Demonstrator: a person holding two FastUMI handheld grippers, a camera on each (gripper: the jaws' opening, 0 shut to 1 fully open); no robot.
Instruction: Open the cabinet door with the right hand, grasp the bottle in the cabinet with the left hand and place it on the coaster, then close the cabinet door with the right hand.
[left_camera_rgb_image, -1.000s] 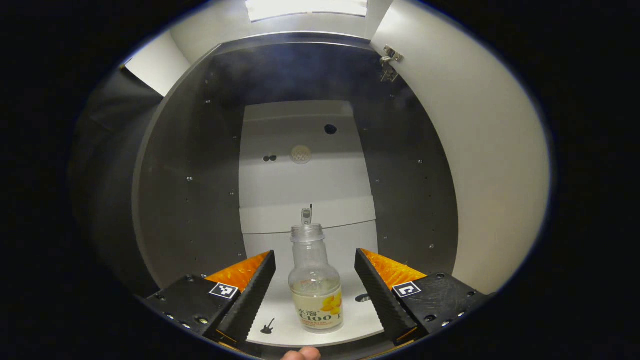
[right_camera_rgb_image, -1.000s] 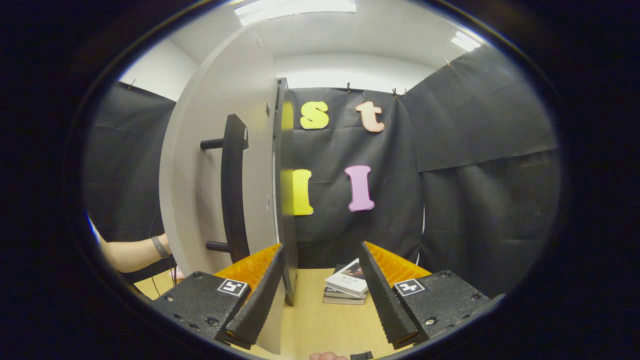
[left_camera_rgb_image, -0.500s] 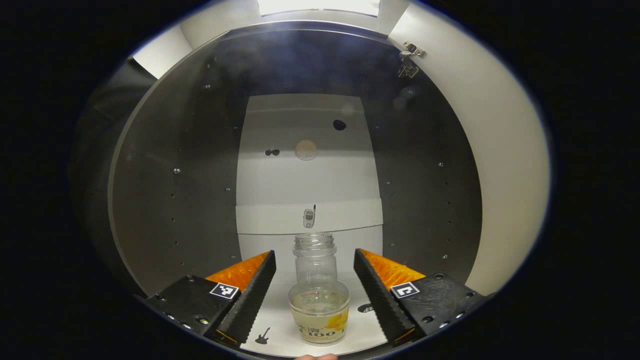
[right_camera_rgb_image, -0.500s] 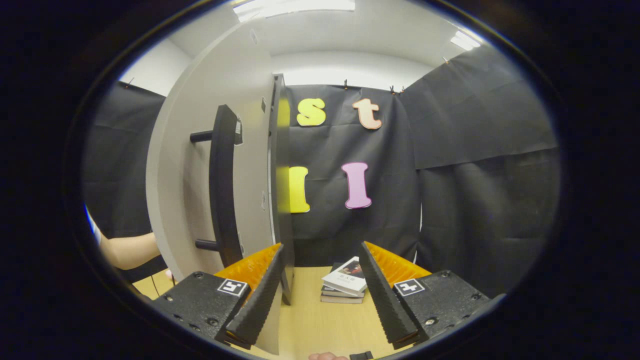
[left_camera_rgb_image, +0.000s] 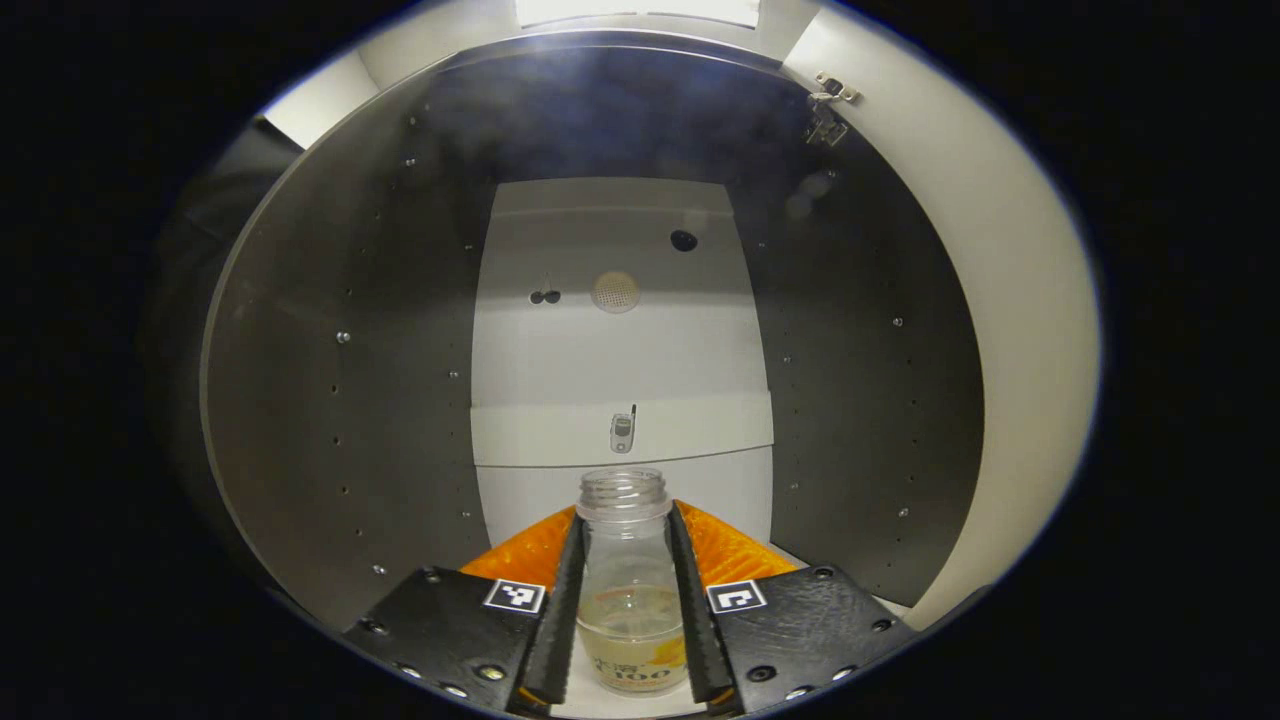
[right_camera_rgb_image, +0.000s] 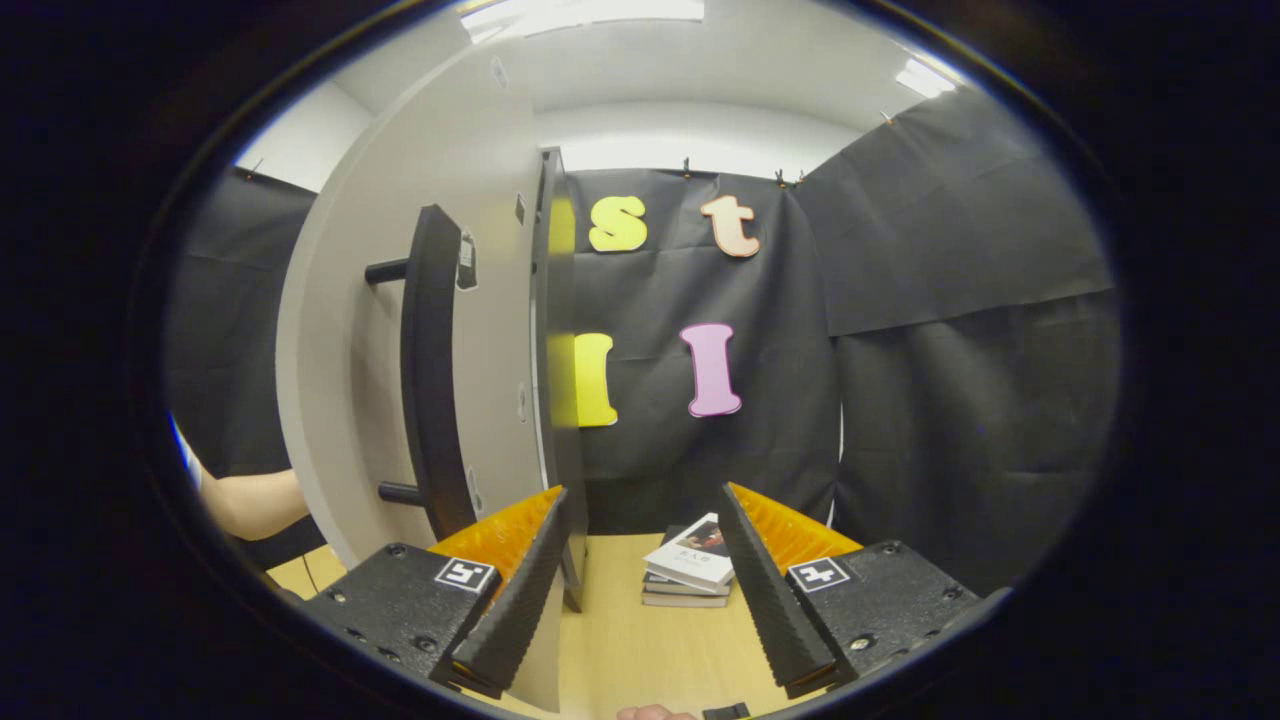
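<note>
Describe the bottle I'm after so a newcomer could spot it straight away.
Look into the open cabinet with dark side walls and a white back. On its white floor, near the front edge, stands the bottle, clamped between the left gripper fingers. It is clear, capless, with a yellow label low on its body.

Hardly any wording can be made out. The bottle (left_camera_rgb_image: 630, 600) carries a printed label (left_camera_rgb_image: 640, 668) low on its body, but the fingers of the left gripper (left_camera_rgb_image: 625, 515) cover its sides and the print cannot be read. Each finger of that gripper bears a square black-and-white coded marker (left_camera_rgb_image: 514, 596) without letters, and the right gripper (right_camera_rgb_image: 642, 492) has the same kind (right_camera_rgb_image: 466, 574). A small picture of a phone (left_camera_rgb_image: 622, 432) sits on the cabinet's back panel (left_camera_rgb_image: 620, 350). The top book (right_camera_rgb_image: 690, 565) has cover print too small to read. The tag (right_camera_rgb_image: 466, 262) on the door (right_camera_rgb_image: 350, 350) is blurred.
</note>
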